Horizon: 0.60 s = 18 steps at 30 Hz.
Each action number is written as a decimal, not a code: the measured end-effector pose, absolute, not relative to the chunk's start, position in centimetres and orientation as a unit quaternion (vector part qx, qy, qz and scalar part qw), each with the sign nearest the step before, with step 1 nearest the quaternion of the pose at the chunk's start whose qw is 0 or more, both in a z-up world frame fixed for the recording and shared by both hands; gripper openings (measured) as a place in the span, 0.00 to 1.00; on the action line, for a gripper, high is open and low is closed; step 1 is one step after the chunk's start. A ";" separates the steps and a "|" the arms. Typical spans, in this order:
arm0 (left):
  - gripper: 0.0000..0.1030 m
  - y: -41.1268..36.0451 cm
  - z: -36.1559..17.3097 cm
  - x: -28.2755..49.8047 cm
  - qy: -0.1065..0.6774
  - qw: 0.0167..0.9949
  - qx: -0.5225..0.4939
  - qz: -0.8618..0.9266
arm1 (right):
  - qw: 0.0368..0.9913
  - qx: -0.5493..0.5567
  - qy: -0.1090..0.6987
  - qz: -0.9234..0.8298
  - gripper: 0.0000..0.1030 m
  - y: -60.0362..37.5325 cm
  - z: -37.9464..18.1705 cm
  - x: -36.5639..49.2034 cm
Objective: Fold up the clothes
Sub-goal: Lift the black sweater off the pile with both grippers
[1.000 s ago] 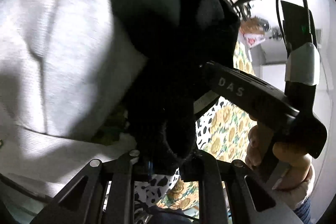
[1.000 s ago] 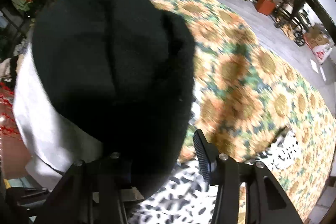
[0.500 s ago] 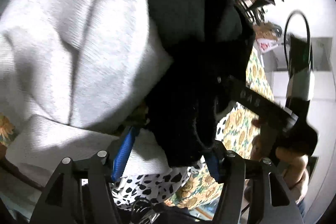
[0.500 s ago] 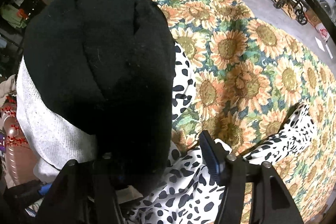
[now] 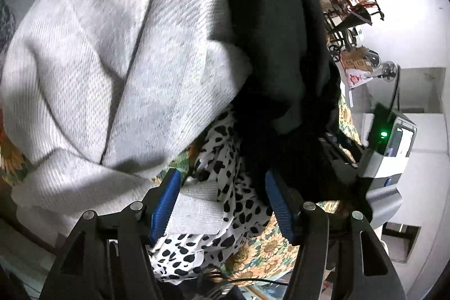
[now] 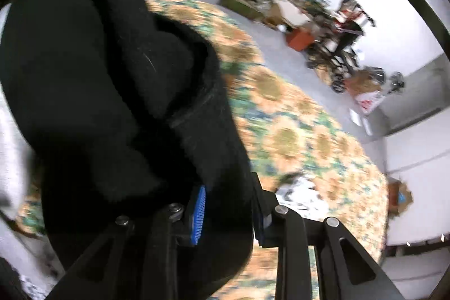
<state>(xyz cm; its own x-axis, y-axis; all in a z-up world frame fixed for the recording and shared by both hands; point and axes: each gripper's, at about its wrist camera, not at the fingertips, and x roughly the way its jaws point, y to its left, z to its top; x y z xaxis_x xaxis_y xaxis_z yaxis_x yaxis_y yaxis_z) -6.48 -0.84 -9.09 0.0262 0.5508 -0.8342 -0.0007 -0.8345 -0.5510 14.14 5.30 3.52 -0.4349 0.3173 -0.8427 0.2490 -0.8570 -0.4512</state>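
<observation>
A black garment point(image 5: 281, 33) hangs over a pale grey knit garment point(image 5: 112, 61) in the left wrist view. My left gripper point(image 5: 222, 204) is open; the black cloth only brushes past its right finger point(image 5: 278, 204). Below its gap lie a white patch and a black-spotted white garment point(image 5: 225, 159). In the right wrist view the black garment point(image 6: 98, 75) fills the left half, and its thick edge runs down between the blue pads. My right gripper point(image 6: 229, 215) is closing on that edge, with the cloth pinched between its jaws.
A sunflower-print cloth point(image 6: 295, 131) covers the surface, with part of the spotted garment point(image 6: 301, 187) lying on it. The right tool's housing point(image 5: 391, 156) shows a green light at the right of the left wrist view. Boxes, shelves and a cart point(image 6: 343, 30) stand by the far wall.
My left gripper let go of the black garment, opened and drew back. My right gripper's jaws closed on the black garment's edge, and its view swung up toward the room.
</observation>
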 end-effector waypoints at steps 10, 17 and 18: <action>0.61 0.4 -11.3 -6.5 -0.208 0.202 -0.704 0.649 | 0.165 -0.590 -0.145 0.777 0.23 22.7 5.4 19.7; 0.61 6.2 -12.7 -7.1 -0.212 0.179 -0.705 0.653 | 0.095 -0.602 -0.031 0.792 0.53 24.1 5.2 19.7; 0.61 6.8 -12.6 -7.2 -0.214 0.176 -0.701 0.657 | 0.071 -0.602 -0.026 0.795 0.56 23.4 5.0 19.6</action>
<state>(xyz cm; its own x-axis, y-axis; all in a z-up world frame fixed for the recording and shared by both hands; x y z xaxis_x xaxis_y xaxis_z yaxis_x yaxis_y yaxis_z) -7.23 6.80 -12.60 0.0436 0.5319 -0.8457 0.0691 -0.8461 -0.5286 19.58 23.40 5.05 -0.2643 0.1443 -0.9536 -0.0820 -0.9885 -0.1268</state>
